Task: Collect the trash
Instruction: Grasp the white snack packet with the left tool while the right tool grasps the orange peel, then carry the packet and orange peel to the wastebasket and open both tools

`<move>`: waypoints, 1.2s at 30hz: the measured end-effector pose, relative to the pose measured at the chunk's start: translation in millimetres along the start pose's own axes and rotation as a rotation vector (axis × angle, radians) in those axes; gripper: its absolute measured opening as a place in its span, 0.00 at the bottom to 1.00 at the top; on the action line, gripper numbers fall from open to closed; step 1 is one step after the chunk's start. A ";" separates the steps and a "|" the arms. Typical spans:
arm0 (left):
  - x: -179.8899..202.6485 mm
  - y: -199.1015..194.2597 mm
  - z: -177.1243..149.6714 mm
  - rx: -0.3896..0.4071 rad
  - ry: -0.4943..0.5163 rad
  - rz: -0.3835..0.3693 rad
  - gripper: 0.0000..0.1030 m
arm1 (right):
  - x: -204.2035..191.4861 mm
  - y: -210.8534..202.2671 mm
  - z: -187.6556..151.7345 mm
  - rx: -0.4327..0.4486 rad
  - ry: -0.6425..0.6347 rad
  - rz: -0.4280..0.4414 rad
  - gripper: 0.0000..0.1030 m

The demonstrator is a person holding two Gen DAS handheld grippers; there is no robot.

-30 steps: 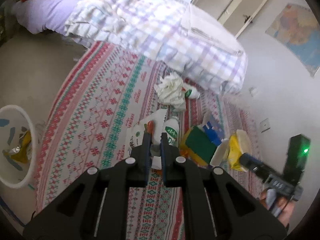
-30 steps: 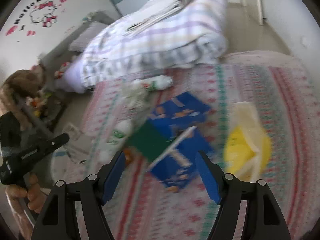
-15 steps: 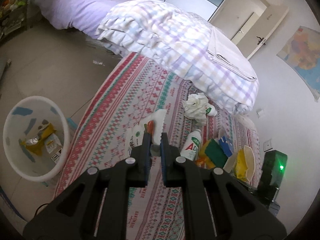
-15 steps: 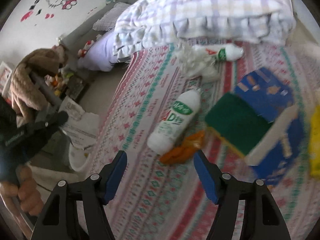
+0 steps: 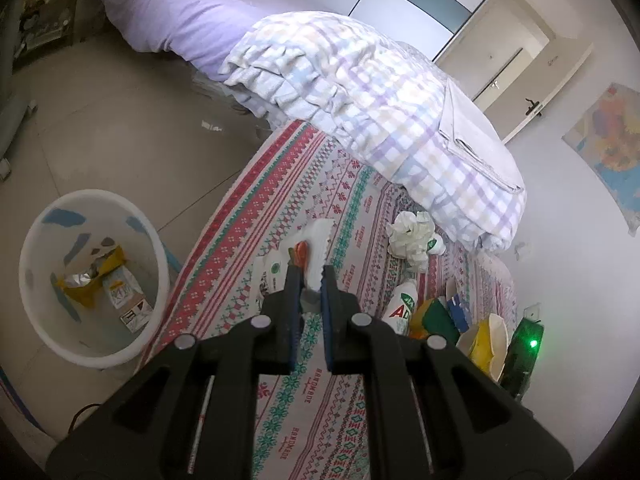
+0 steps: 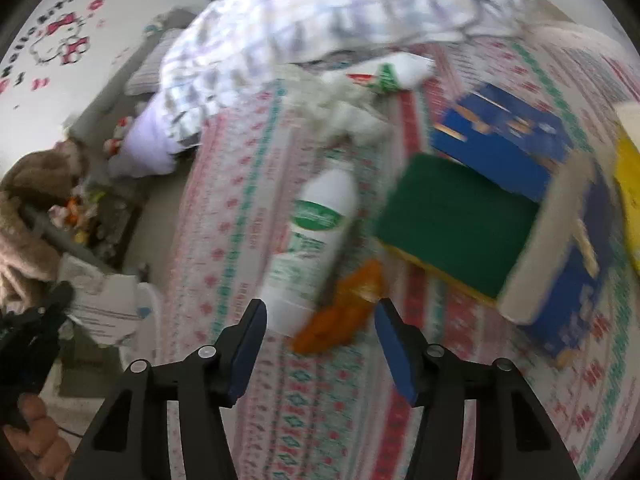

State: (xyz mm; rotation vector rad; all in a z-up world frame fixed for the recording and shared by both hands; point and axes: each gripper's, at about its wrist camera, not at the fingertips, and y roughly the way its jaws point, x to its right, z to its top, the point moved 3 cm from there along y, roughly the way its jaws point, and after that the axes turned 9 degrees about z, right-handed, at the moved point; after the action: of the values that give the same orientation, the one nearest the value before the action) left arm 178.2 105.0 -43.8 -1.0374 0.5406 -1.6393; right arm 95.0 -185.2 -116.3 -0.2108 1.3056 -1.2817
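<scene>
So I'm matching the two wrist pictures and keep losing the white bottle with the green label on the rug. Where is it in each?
Left wrist: the white bottle lies low and right of centre, just right of the left gripper, partly hidden behind it.
Right wrist: the bottle lies at centre, blurred, just above the right gripper.
Shared landmark: the green sponge, right of the bottle in both.

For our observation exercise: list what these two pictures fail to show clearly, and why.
- Left wrist view: the wrapper print, hidden behind the left hand-held gripper.
- Right wrist view: the bottle label, smeared by motion blur.
- Left wrist view: the bin contents, too small to identify.
</scene>
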 end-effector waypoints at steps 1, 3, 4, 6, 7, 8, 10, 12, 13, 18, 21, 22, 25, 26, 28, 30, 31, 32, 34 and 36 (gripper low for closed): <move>0.1 -0.4 0.3 0.001 0.000 -0.002 0.10 | 4.4 -0.5 0.4 0.004 0.015 -0.013 0.48; 1.5 -1.1 0.2 0.003 0.004 -0.008 0.10 | 10.8 2.2 2.7 0.006 0.038 -0.036 0.45; 1.8 -0.7 0.1 0.003 0.006 -0.009 0.10 | 12.0 5.4 3.2 0.002 0.047 -0.039 0.43; 1.8 -0.4 -0.2 0.003 0.006 -0.008 0.10 | 10.9 12.0 3.8 0.008 0.039 -0.062 0.38; 2.0 -0.5 -0.5 0.002 0.003 -0.007 0.10 | 6.4 13.6 4.4 0.009 0.004 -0.100 0.33; 1.2 -0.3 -0.4 -0.001 0.001 -0.008 0.10 | 2.7 14.7 4.2 0.010 -0.026 -0.121 0.25; -1.3 -0.8 -0.3 -0.007 -0.007 -0.012 0.10 | -0.3 13.3 2.4 0.020 -0.053 -0.123 0.21; -3.8 -2.4 0.2 -0.005 -0.006 -0.008 0.10 | 0.0 1.3 -3.0 0.061 -0.071 -0.142 0.19; -5.1 -4.3 0.7 0.000 -0.001 -0.001 0.10 | 1.5 -4.2 -5.2 0.077 -0.068 -0.144 0.19; -27.1 -9.6 8.9 0.002 -0.042 -0.006 0.10 | -0.3 -30.9 -8.3 0.148 -0.040 -0.060 0.19; -59.9 -18.4 20.7 0.008 -0.131 -0.041 0.10 | -23.1 -40.1 -10.0 0.174 -0.084 0.017 0.19; -73.8 -23.4 25.3 0.026 -0.156 -0.027 0.10 | -33.1 -40.2 -10.5 0.175 -0.103 0.039 0.19; -114.2 -33.0 35.7 0.068 -0.223 0.046 0.10 | -62.4 -37.7 -15.2 0.155 -0.164 0.102 0.19; -129.9 -34.2 37.6 0.072 -0.248 0.073 0.10 | -71.5 -33.3 -17.3 0.146 -0.176 0.116 0.19; -153.6 -33.4 37.1 0.063 -0.287 0.112 0.10 | -90.3 -20.3 -24.9 0.120 -0.195 0.154 0.19; -168.2 -31.1 34.2 0.050 -0.311 0.133 0.10 | -107.9 -6.2 -32.5 0.090 -0.213 0.186 0.19; -172.6 -29.3 32.8 0.042 -0.313 0.143 0.10 | -117.7 2.0 -37.0 0.073 -0.226 0.200 0.19; -172.5 -28.1 31.6 0.037 -0.311 0.150 0.10 | -127.5 10.4 -41.2 0.057 -0.240 0.212 0.19; -173.5 -23.3 29.8 0.019 -0.301 0.159 0.11 | -145.2 24.6 -50.0 0.030 -0.262 0.237 0.19; -172.3 -18.1 30.2 -0.002 -0.302 0.147 0.11 | -161.0 36.7 -58.1 0.007 -0.284 0.255 0.19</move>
State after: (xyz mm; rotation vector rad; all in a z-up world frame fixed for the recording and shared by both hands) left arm 202.4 276.3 -75.5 -1.1919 0.4057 -1.3232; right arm 110.6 -17.2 -69.6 -0.2055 1.0476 -0.9996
